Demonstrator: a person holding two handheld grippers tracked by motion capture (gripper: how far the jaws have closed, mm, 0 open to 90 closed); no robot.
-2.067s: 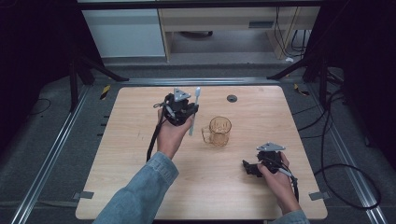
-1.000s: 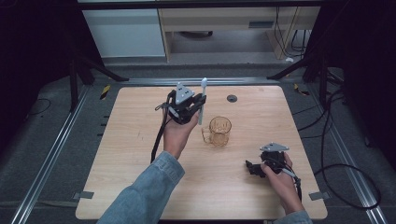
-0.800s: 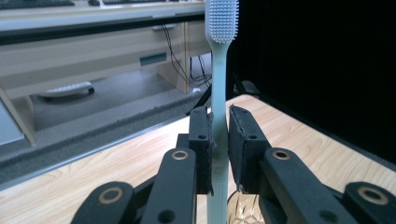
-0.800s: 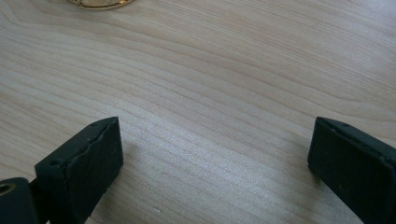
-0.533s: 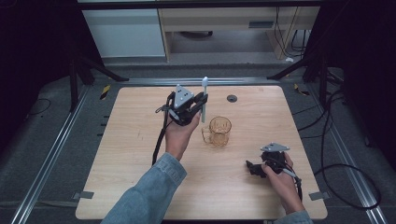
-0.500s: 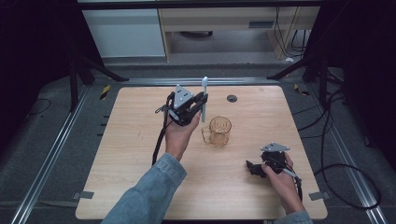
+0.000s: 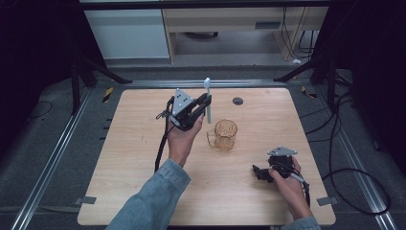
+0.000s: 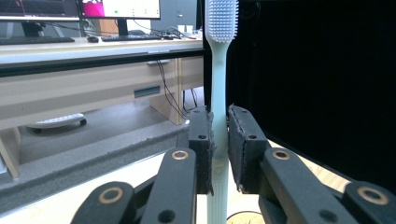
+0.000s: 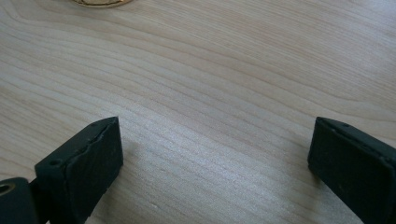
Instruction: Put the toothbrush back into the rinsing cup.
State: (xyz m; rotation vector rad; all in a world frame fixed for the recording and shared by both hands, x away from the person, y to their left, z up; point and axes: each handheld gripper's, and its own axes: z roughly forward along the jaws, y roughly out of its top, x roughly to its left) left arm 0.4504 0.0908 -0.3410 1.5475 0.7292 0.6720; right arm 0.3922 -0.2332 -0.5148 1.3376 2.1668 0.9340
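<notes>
A pale blue-white toothbrush (image 7: 208,99) stands upright, bristle head up, clamped in my left gripper (image 7: 205,104) above the table, just left of an amber glass mug (image 7: 225,136). In the left gripper view the two pads (image 8: 201,149) squeeze the toothbrush (image 8: 219,93) handle, and the mug's rim (image 8: 243,218) shows below. My right gripper (image 7: 258,172) rests low on the wooden table (image 7: 143,158) at the front right, its jaws wide apart with bare wood between them (image 9: 215,154). The mug's base (image 9: 98,3) lies far ahead of it.
A small dark round grommet (image 7: 238,100) sits in the table's far side. Metal rails (image 7: 67,143) flank the table. Cables (image 7: 354,182) trail on the floor at right. A desk with a keyboard and monitors (image 8: 116,9) stands beyond.
Over the earlier frames my left hand rose and swung the toothbrush from tilted to upright, nearer the mug; in the last half second nothing has moved. The right gripper stayed put.
</notes>
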